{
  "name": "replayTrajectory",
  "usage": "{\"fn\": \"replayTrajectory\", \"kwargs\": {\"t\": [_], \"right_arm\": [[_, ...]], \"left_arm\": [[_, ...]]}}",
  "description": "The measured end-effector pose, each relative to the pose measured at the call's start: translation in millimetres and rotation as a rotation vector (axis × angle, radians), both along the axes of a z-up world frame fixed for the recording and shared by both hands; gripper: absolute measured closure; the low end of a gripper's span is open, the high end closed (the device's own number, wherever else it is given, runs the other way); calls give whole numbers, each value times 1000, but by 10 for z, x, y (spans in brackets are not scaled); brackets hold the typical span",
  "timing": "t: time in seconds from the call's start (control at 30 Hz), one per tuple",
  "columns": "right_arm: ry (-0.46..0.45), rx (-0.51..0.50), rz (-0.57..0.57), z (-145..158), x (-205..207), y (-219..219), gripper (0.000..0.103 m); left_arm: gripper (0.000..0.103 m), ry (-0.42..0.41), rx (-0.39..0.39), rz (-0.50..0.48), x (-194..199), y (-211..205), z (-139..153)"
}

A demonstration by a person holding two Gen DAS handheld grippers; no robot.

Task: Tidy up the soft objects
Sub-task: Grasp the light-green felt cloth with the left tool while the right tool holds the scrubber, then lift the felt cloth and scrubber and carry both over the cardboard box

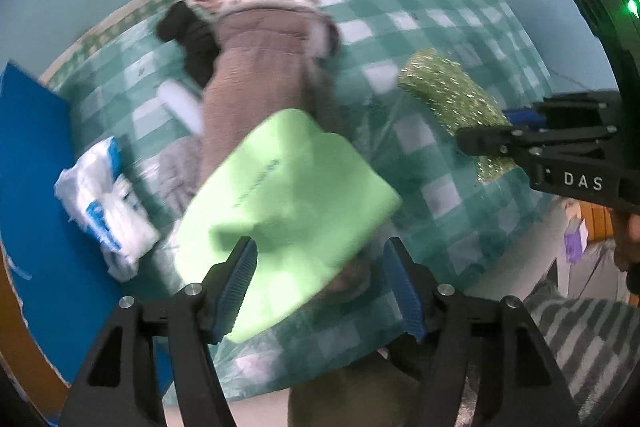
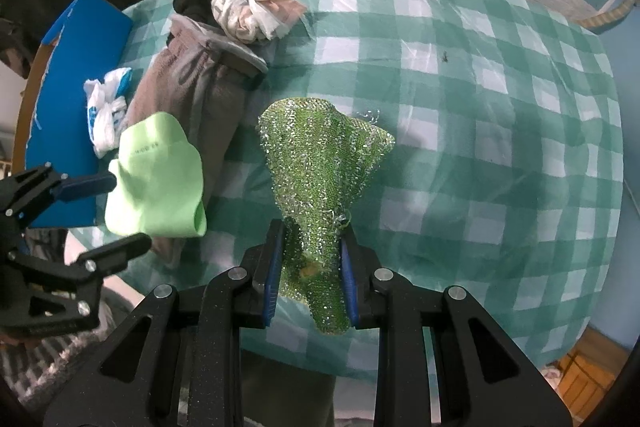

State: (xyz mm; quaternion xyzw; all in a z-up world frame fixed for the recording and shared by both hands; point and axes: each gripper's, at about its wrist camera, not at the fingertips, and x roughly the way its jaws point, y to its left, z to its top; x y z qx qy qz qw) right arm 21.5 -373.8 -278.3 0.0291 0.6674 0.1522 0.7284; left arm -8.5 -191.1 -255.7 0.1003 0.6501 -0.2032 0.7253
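Observation:
A light green cloth [image 1: 280, 195] sits between the fingers of my left gripper [image 1: 320, 283], which stands open. The left pad overlaps the cloth's edge and the right pad is apart from it. In the right wrist view the same light green cloth [image 2: 156, 179] lies by the lower end of a brown garment [image 2: 192, 87], with the left gripper [image 2: 104, 215] beside it. My right gripper [image 2: 310, 267] is shut on a glittery green cloth [image 2: 320, 167], which hangs above the table. That glittery cloth [image 1: 444, 95] also shows at the right of the left wrist view.
The round table [image 2: 460, 107] has a green checked cover. At its back left lie a knotted pink-white plastic bag [image 2: 248, 11] and a black item [image 2: 192, 3]. A white-blue plastic bag [image 2: 106, 111] lies on a blue board [image 2: 80, 67] at the left edge.

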Motion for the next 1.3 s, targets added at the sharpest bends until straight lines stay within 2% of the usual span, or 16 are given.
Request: {"fn": "replayTrajectory", "kwargs": {"t": [0.23,0.43,0.5,0.53,0.57,0.6,0.8,0.9,1.1,1.3], "right_arm": [[15,-1,-11,-42,-36,-38,78],[18,-1,-9,-44,-39,-55,78],[21,0,-6,-42,-56,-85,78],[23,-1,-2,-45,-62,-80,78],[24,-2,1,-51,-63,-73,78],[26,-2,3,-55,-66,-68,78],[31,3,17,-68,-46,-27,78],[26,8,18,-63,-30,-17,78],[15,24,18,-28,3,17,78],[10,36,24,14,11,57,78]], "left_arm": [[35,-14,139,-75,12,-281,-225],[34,-53,211,-113,12,-457,-303],[34,-57,201,-98,32,-470,-300],[39,-56,188,-83,51,-459,-295],[53,-57,178,-73,64,-442,-288],[61,-57,172,-63,82,-423,-284],[92,-37,103,-31,149,-318,-173],[96,-39,68,-7,142,-232,-72],[96,-45,-12,35,185,-40,123],[97,-65,-58,76,202,76,335]]}}
